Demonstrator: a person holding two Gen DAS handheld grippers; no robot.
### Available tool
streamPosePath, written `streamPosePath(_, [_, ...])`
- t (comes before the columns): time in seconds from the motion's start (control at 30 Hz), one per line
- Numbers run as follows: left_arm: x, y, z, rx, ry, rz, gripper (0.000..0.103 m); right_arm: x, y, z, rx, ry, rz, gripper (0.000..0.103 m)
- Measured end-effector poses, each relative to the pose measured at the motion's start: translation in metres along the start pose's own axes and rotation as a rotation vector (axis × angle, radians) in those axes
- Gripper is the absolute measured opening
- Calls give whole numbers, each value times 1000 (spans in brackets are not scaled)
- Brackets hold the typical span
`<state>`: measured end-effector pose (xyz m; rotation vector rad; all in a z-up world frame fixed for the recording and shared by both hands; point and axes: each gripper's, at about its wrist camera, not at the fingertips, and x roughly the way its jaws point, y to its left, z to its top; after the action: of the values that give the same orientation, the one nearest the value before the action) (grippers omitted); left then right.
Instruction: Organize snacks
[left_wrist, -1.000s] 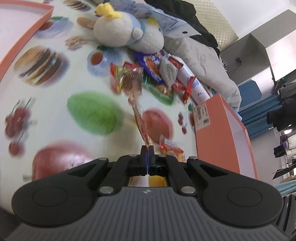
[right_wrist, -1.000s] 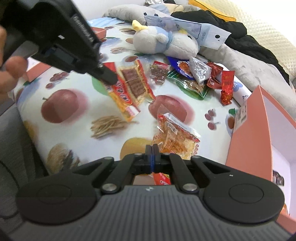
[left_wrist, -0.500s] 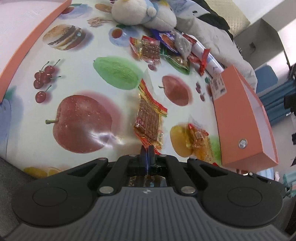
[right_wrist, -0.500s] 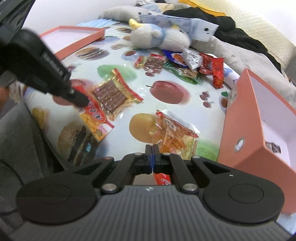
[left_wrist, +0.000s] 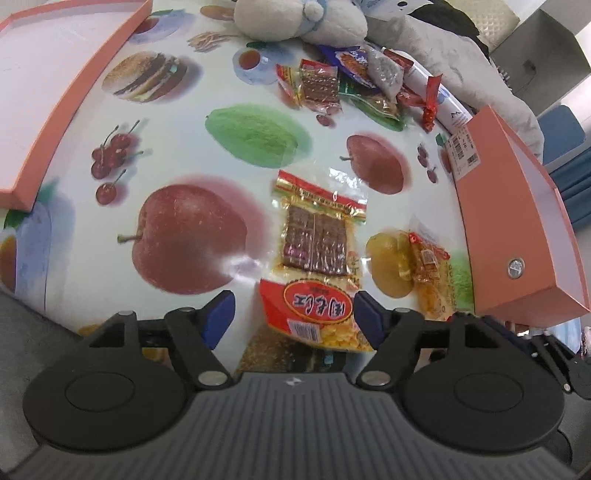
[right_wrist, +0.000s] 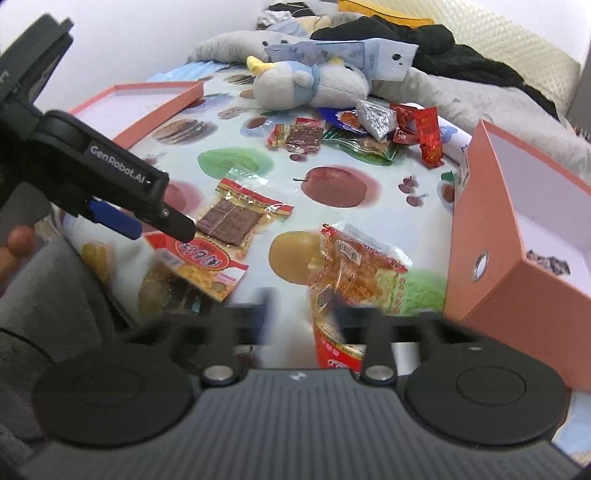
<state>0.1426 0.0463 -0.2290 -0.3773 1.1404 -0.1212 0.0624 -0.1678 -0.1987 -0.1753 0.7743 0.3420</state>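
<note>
A red-and-yellow snack packet with a brown slab (left_wrist: 316, 254) lies flat on the fruit-print cloth (left_wrist: 192, 122), its near end between the fingers of my open left gripper (left_wrist: 293, 314); it also shows in the right wrist view (right_wrist: 221, 236). An orange snack packet (right_wrist: 354, 273) lies in front of my right gripper (right_wrist: 306, 314), whose blurred fingers stand apart around its near end; the packet also shows in the left wrist view (left_wrist: 428, 269). The left gripper appears in the right wrist view (right_wrist: 147, 221).
An open orange box (right_wrist: 517, 251) stands at the right, also seen in the left wrist view (left_wrist: 517, 221). Its flat lid (left_wrist: 44, 85) lies at the left. A pile of several snack packets (left_wrist: 354, 81) and a plush toy (left_wrist: 295, 18) lie at the far side.
My left gripper lowered the brown-slab packet onto the cloth and opened, letting it go. My right gripper, shut on the orange packet before, has opened.
</note>
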Motion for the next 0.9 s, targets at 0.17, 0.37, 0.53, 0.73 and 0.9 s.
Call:
streamPosePath(0.17, [8,-16,12,85,-5,24,82,8,-10,-2,73,4,-56,71])
streamPosePath(0.37, [27,-37,25,182,-16,46,85,25,-27,-3,197,27,-79,79])
streamPosePath(0.53, [49,-51,32,263,7,73,85,35,-29,0,181,16,-81,79])
streamPosePath(0.73, [67,-62,36,329,31,127,87,56,-31,5,156,8,-75,78])
streamPosePath(0.9, [76,-68,38,362,48,168,91,69,-28,3,105,41,-87,63])
